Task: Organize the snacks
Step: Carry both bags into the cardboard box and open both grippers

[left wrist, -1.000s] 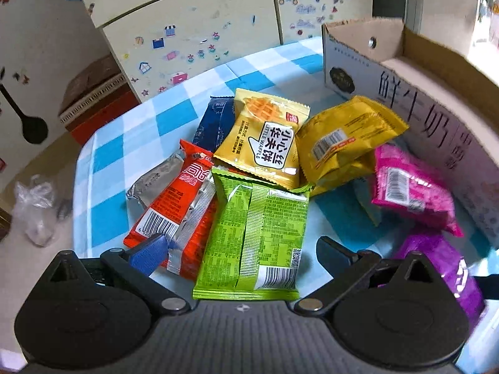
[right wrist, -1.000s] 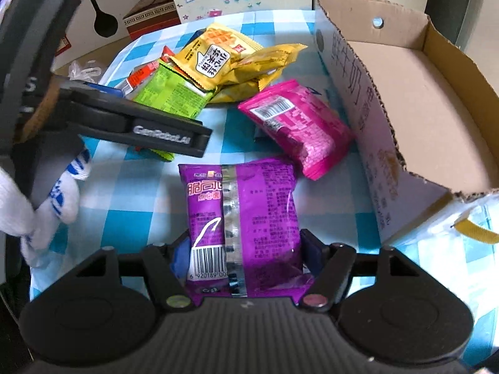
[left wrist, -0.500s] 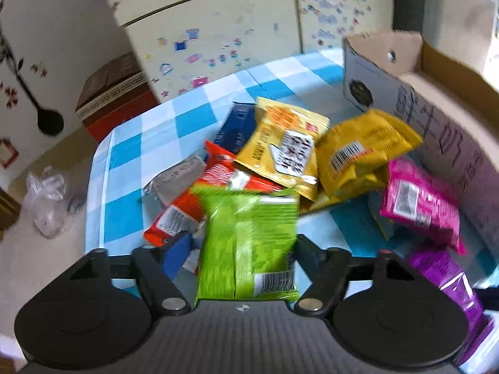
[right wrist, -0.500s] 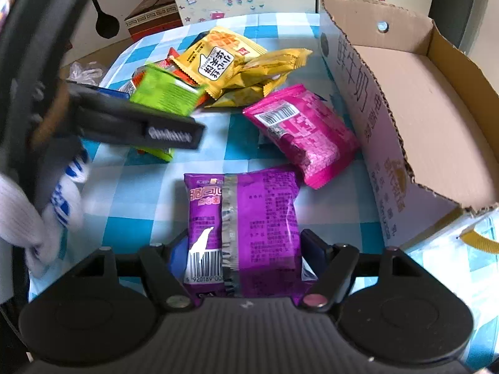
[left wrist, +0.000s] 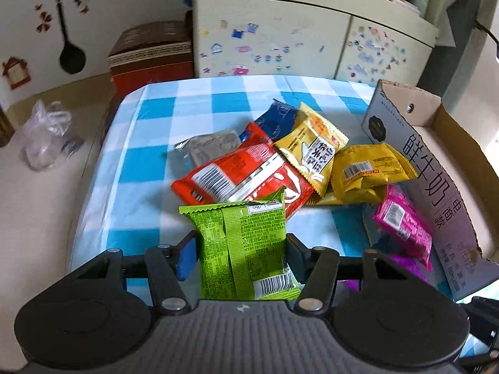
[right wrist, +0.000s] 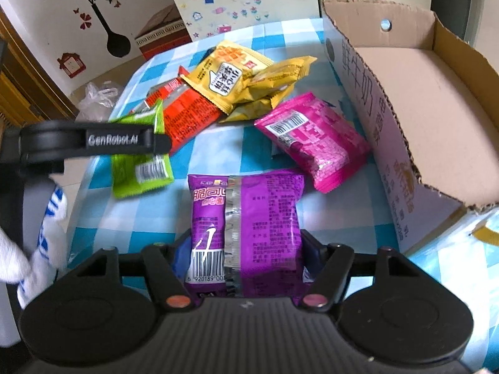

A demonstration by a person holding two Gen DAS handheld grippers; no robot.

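- Left wrist view: my left gripper (left wrist: 240,257) has just been closing; its jaws now clamp the green packet (left wrist: 243,249) by both side edges, the packet lifted off the worktop (left wrist: 131,155) near the front of the snack pile.
- Right wrist view: my right gripper (right wrist: 243,257) has been closing slightly, and its jaws pinch the purple packet (right wrist: 246,218) across the near, barcode end. I can't tell whether the far end rests on the cloth or is off it.
- Rest of the pile sits mid-worktop: red packet (left wrist: 243,177), yellow waffle packet (left wrist: 315,149), a darker yellow packet (left wrist: 368,171) to its right, blue packet (left wrist: 277,118) at the far side, a silvery one (left wrist: 209,146) on the left.
- Magenta packet (right wrist: 312,140) lies alone, just beside the cardboard box (right wrist: 414,71) on the right. Box is open and looks empty, the likely drop target.
- Handling guess: all light, air-puffed foil pouches. Soft, crinkly, slick film; contents probably brittle.
- Grip across the sealed side edges or a crimped end, not the puffed middle, since a hard squeeze could crush the contents or pop a seam.
- Green packet already bulges between the jaws; it may twist or slide if swung fast.
- Next: carry both to the box, clear its near wall, release low.
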